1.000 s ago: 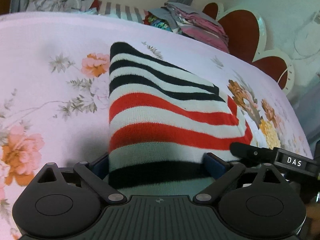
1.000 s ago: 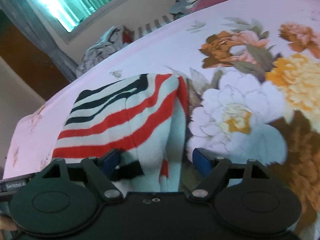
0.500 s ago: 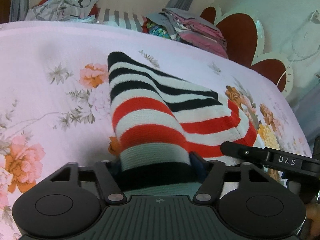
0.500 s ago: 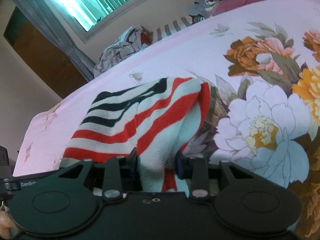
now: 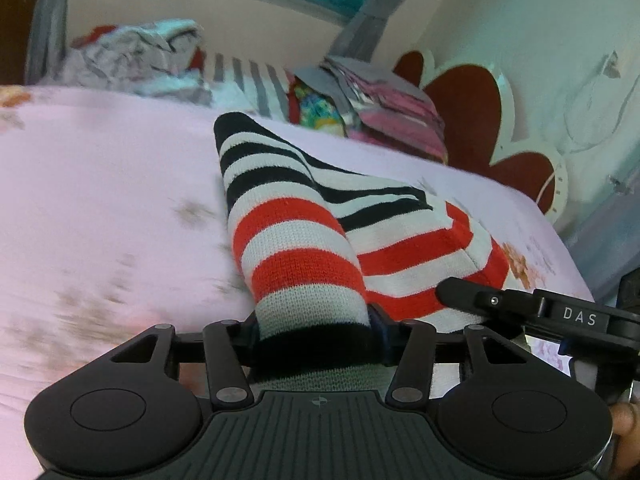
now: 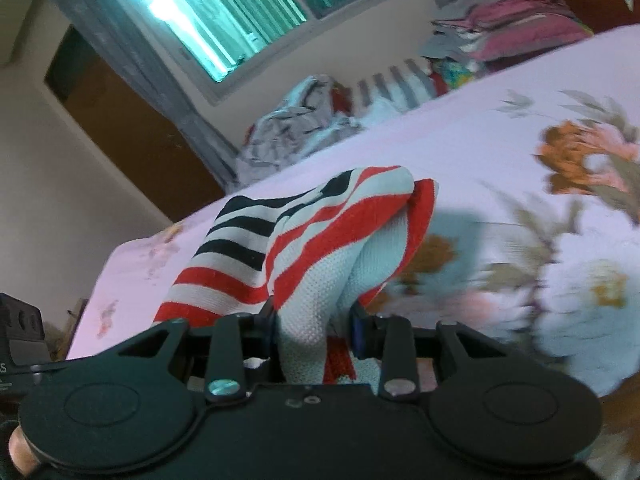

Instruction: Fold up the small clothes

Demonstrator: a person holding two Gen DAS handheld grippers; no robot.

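Observation:
A small knit garment with black, red and white stripes lies on a pink floral bedsheet. My left gripper is shut on its near left edge and lifts the cloth into a ridge. My right gripper is shut on the near right edge of the same striped garment, which bunches and rises off the sheet. The other gripper's black body shows at the right of the left wrist view.
A crumpled grey cloth pile and a stack of folded clothes sit at the bed's far edge. A red and white flower-shaped headboard stands on the right. A window and a brown door are behind.
Both grippers closed on the garment's near edge and rose, pulling the cloth up off the sheet. The views tilted upward, showing more of the wall and window.

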